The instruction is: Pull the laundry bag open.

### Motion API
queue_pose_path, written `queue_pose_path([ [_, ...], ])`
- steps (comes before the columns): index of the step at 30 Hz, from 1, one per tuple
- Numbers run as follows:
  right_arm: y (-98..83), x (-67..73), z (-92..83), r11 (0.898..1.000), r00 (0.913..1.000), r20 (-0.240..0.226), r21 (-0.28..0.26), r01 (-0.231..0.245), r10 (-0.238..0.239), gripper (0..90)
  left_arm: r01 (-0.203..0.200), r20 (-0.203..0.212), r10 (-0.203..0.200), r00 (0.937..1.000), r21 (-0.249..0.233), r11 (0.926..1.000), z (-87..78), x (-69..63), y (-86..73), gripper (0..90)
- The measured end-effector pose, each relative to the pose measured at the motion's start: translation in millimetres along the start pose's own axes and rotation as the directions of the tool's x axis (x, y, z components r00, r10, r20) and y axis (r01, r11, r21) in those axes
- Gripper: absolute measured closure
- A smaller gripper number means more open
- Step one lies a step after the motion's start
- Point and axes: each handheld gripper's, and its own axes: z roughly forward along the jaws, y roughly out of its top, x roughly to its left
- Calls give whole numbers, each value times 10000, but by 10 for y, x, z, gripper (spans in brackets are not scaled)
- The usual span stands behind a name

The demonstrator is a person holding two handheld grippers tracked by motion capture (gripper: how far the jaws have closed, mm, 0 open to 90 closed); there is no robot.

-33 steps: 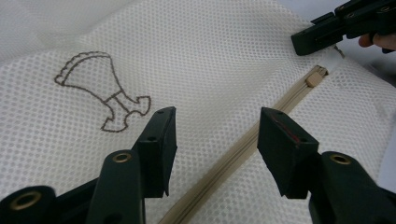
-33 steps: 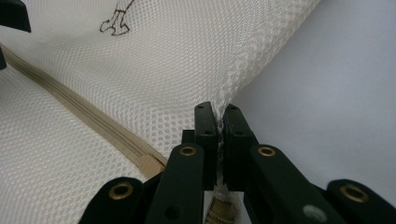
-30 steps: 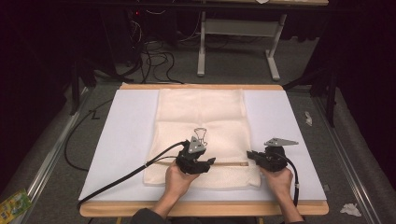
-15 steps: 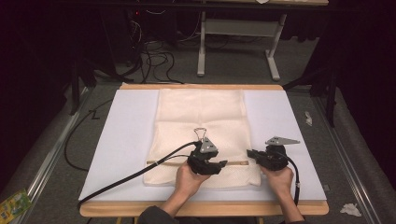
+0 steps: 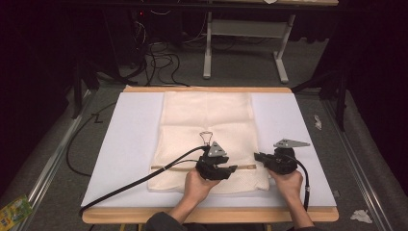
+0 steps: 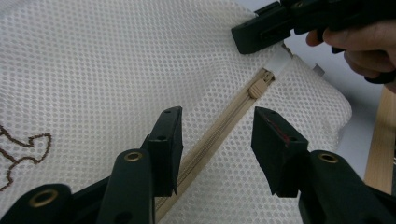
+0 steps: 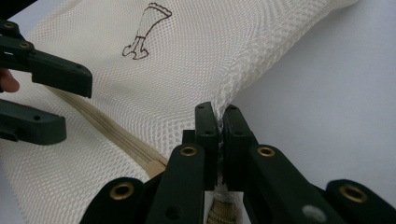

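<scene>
Jaws of the left gripper [image 6: 217, 151], just closing, straddle the zipper [image 6: 219, 128] unpinched; its slider [image 6: 260, 85] lies right, beside the right gripper [image 7: 219, 144] clamping the bag [image 5: 207, 120] edge.

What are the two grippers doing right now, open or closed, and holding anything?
Left gripper: open, fingers just been closing, straddling the zipper, not gripping it.
Right gripper: closed on the edge of the mesh bag.

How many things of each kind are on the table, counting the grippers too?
Mesh laundry bag: 1
Zipper slider: 1
White table sheet: 1
Grippers: 2, left gripper and right gripper
Total: 5
</scene>
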Motion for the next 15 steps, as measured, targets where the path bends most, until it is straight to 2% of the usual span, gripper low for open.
queue_pose_path([
  [2,15,14,-10,10000,10000,4,-33,15,-15,883,-171,41,171,9998,36,9998,46,-52,26,538],
  [7,19,12,-15,10000,10000,-42,-36,23,-23,883,-242,122,241,9996,72,9997,125,-96,53,546],
  [9,14,4,-14,10000,10000,-89,-78,-16,16,883,-270,348,265,9990,147,9995,152,-112,55,577],
  [12,20,15,-22,9999,9999,-143,-149,-9,7,884,-473,371,462,9982,280,9985,193,-158,58,595],
  [15,18,15,-14,10000,9999,-160,-95,-6,5,884,-407,464,394,9981,283,9988,219,-158,61,597],
])
